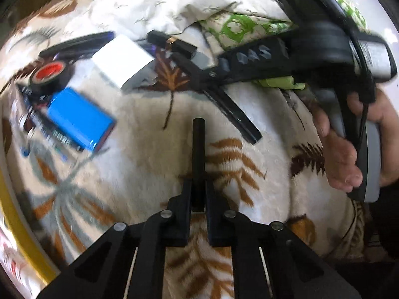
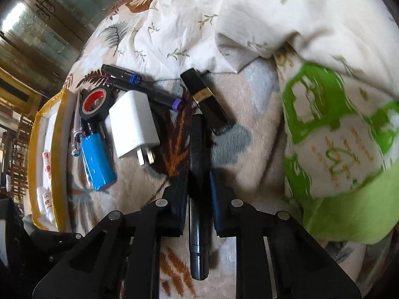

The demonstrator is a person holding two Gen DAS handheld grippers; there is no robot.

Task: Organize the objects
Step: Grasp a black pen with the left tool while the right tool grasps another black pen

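Right gripper (image 2: 198,186): jaws closed narrow on a black pen (image 2: 198,194) held lengthwise, its tip toward the row of sorted items; just above the blanket (image 2: 249,114)
Left gripper (image 1: 198,199): jaws closed on a thin black rod (image 1: 198,159) pointing forward; apart from the row
Row: black-and-gold tube (image 2: 205,97), white charger (image 2: 133,127), blue battery pack (image 2: 98,162), tape roll (image 2: 94,103), two dark markers (image 2: 139,88); close together
Risk, pen: round barrel may roll on the soft pile once released
Risk, neighbours: pen tip lies near the tube; a forward push could knock it askew
Risk, arms: the two grippers are close; they could clash
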